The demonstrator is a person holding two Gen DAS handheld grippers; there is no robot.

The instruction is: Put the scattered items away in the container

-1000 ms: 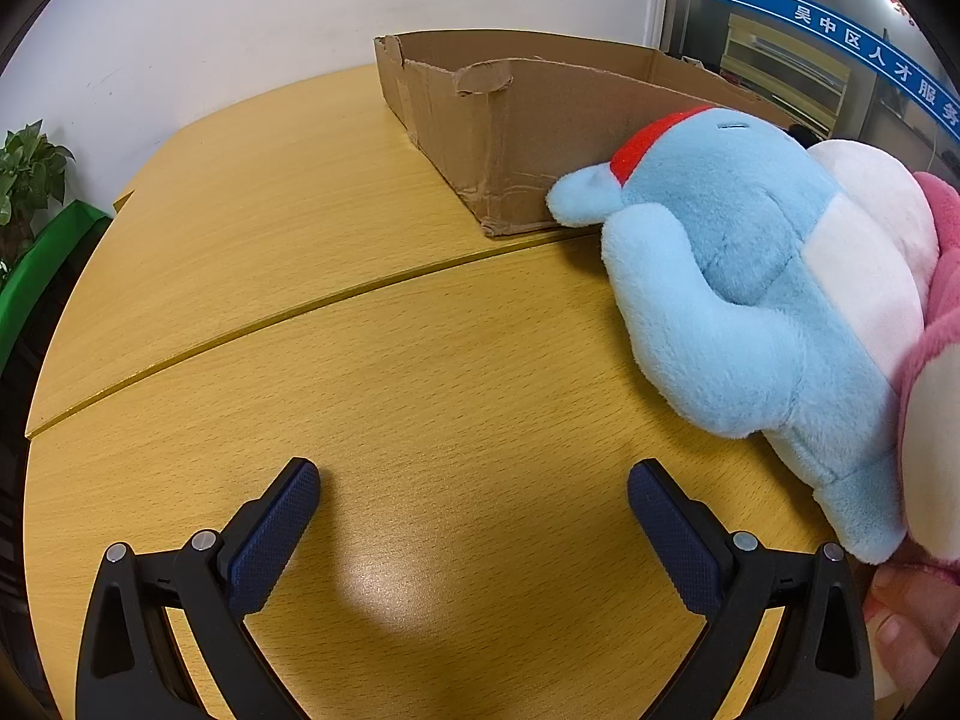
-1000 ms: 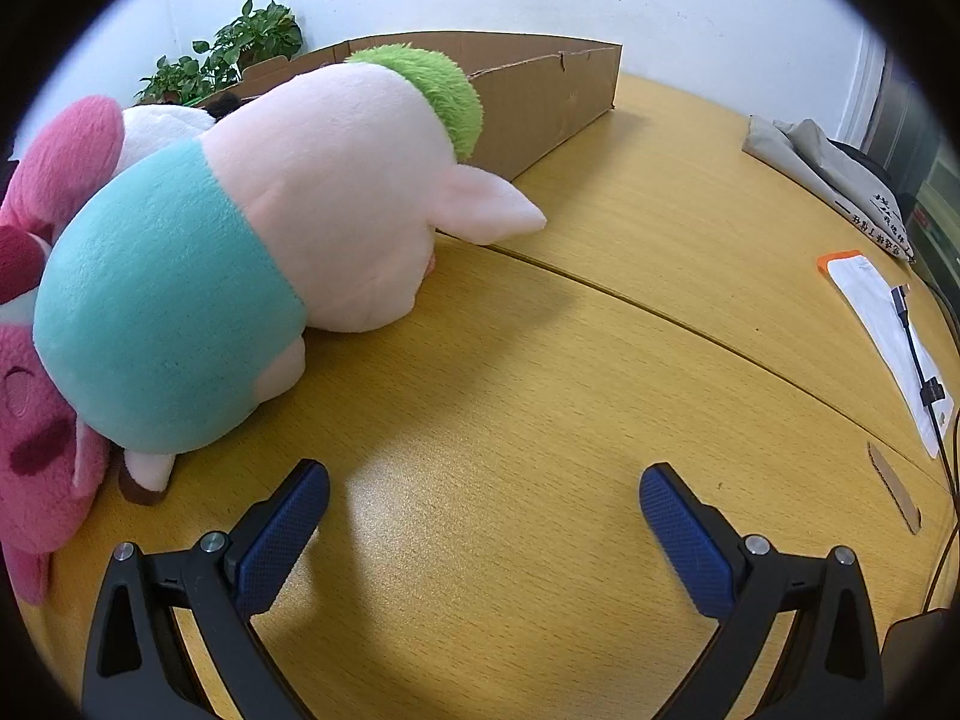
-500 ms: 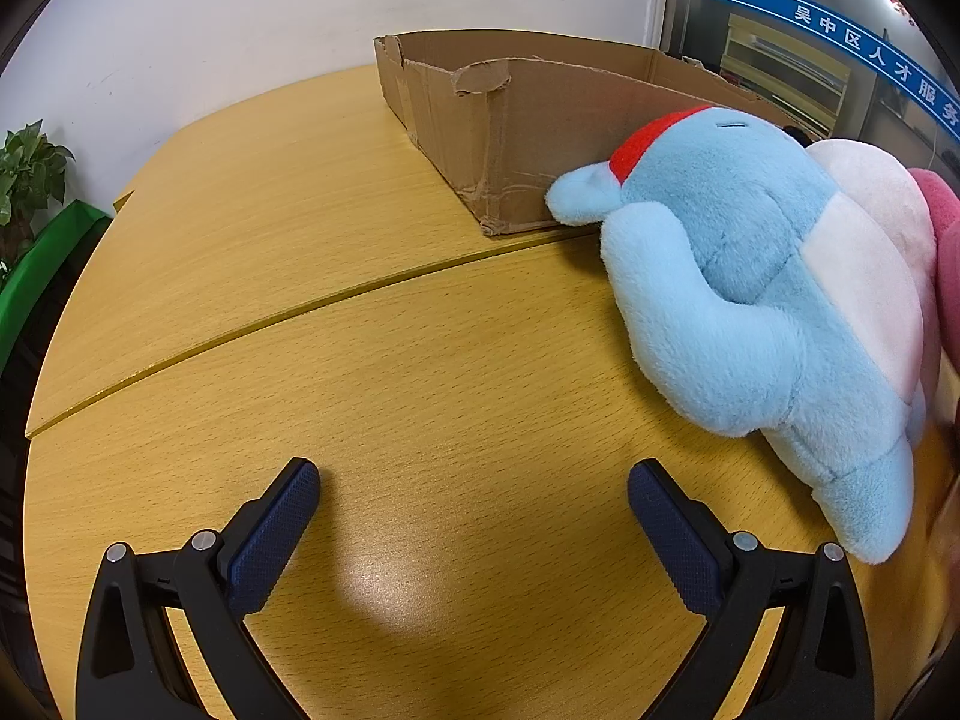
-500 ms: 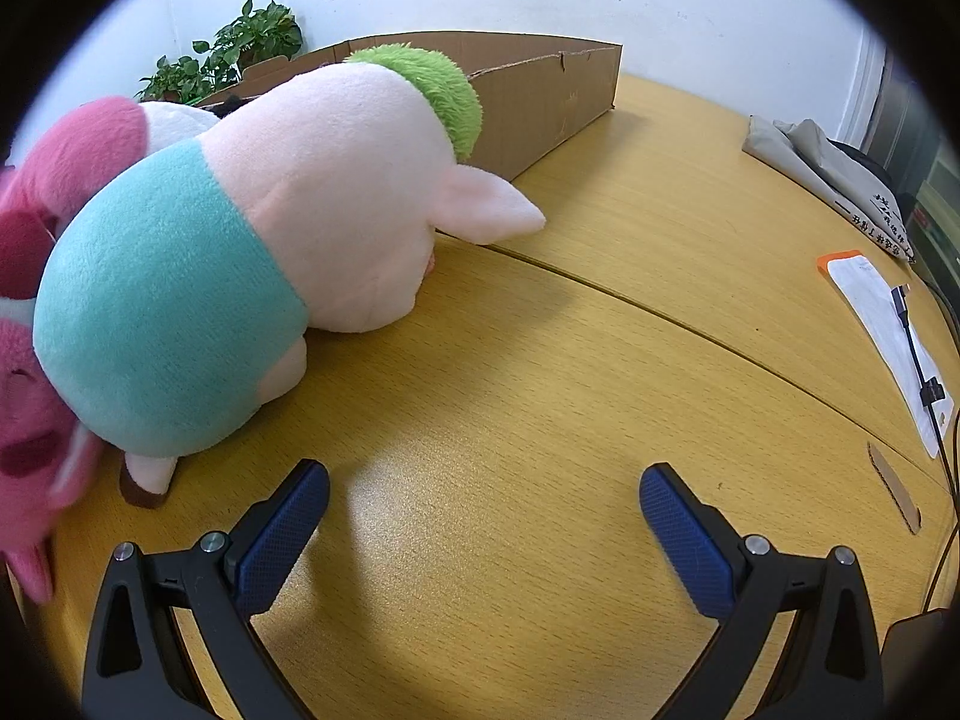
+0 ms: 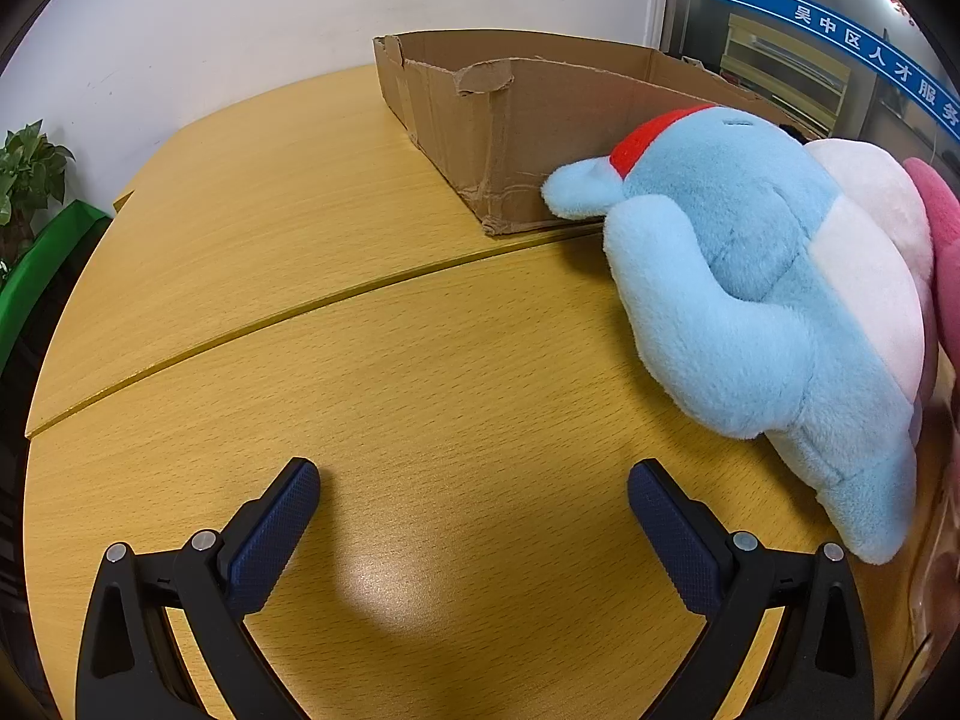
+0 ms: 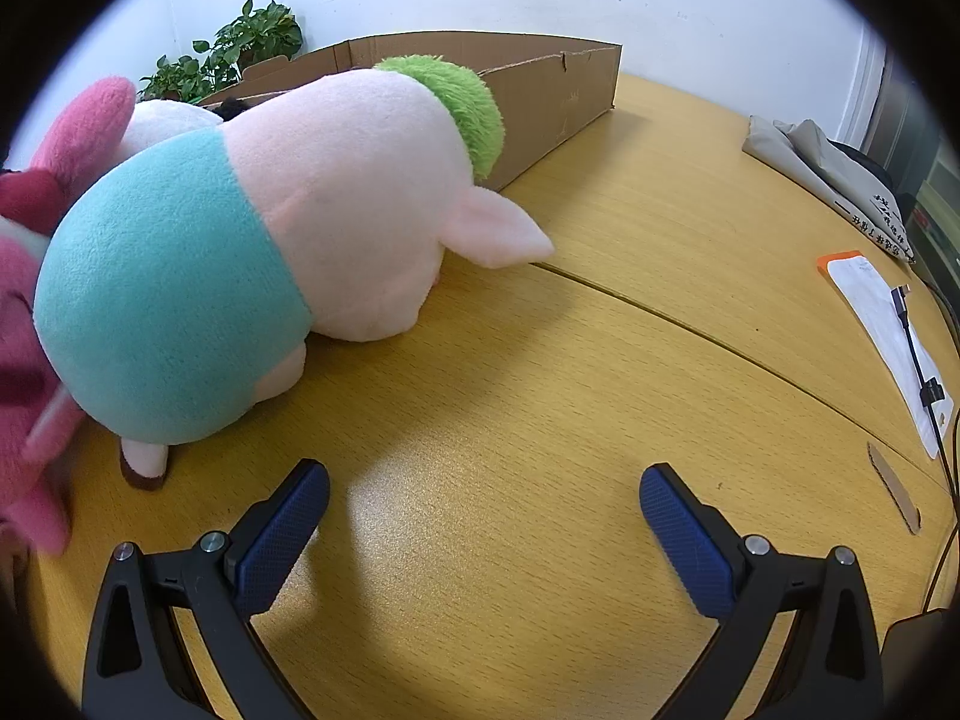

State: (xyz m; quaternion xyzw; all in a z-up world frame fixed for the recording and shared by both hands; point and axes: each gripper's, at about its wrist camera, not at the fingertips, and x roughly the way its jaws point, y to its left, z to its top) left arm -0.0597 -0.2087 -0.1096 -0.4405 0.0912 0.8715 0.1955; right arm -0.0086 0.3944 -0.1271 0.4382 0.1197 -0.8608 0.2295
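Resting on the table (image 5: pixel 372 396), the blue plush (image 5: pixel 762 306) lies at 2 o'clock of the spread, empty left gripper (image 5: pixel 474 510), its long axis pointing to the cardboard box (image 5: pixel 540 138) at 12. The pink-and-teal plush (image 6: pixel 258 252) lies at 10 o'clock of the spread, empty right gripper (image 6: pixel 485 510); each gripper appears about equally near its own toy.

An office. A wood desk (image 6: pixel 600 360) carries papers (image 6: pixel 882 324). A blue Chinese sign (image 5: pixel 840 24) hangs behind glass.
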